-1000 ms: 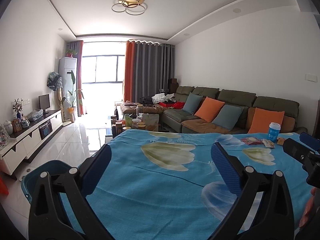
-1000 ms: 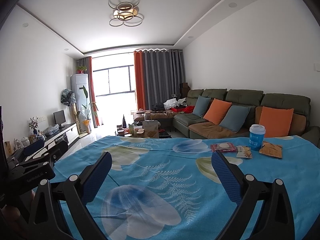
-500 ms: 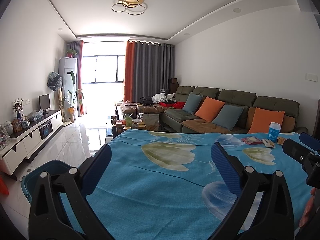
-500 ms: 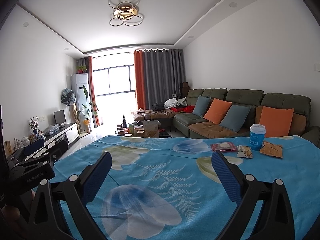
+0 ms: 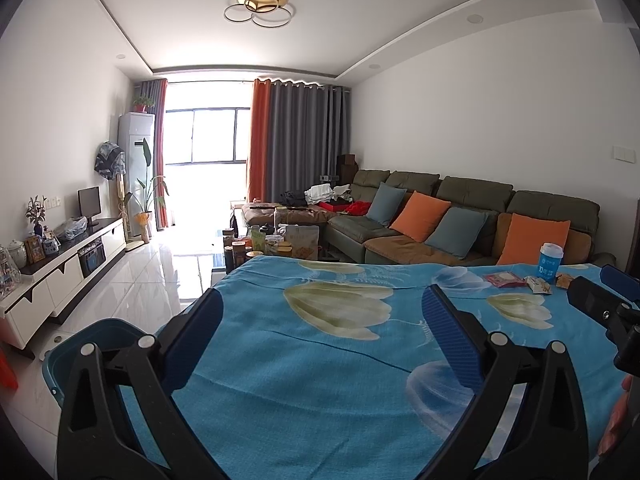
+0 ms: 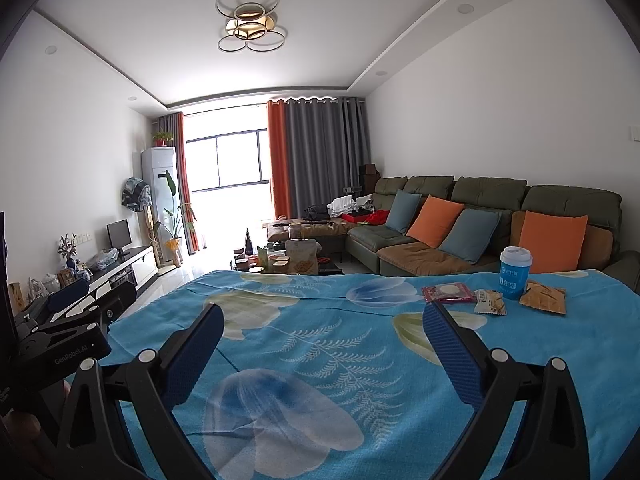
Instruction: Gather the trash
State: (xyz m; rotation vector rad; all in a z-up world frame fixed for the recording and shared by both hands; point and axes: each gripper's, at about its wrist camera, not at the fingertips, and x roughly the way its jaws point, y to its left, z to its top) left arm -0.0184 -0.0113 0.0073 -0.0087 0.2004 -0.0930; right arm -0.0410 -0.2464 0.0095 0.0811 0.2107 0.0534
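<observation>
On a table under a blue flowered cloth (image 6: 320, 344) lies trash at the far right: a blue cup with a white lid (image 6: 515, 273), a red wrapper (image 6: 448, 293), a small white snack packet (image 6: 490, 301) and an orange-brown packet (image 6: 544, 302). The left wrist view shows the same cup (image 5: 552, 262) and wrappers (image 5: 505, 279) far right. My right gripper (image 6: 323, 322) is open and empty over the cloth, short of the wrappers. My left gripper (image 5: 322, 318) is open and empty too. A teal bin (image 5: 86, 344) stands on the floor at the table's left edge.
A green sofa (image 6: 480, 236) with orange and blue cushions runs behind the table. A cluttered coffee table (image 6: 288, 260) lies beyond the far edge. A white TV cabinet (image 5: 60, 272) lines the left wall, with shiny tiled floor (image 5: 160, 280) between.
Both grippers stay open and almost still; the views have shifted only slightly.
</observation>
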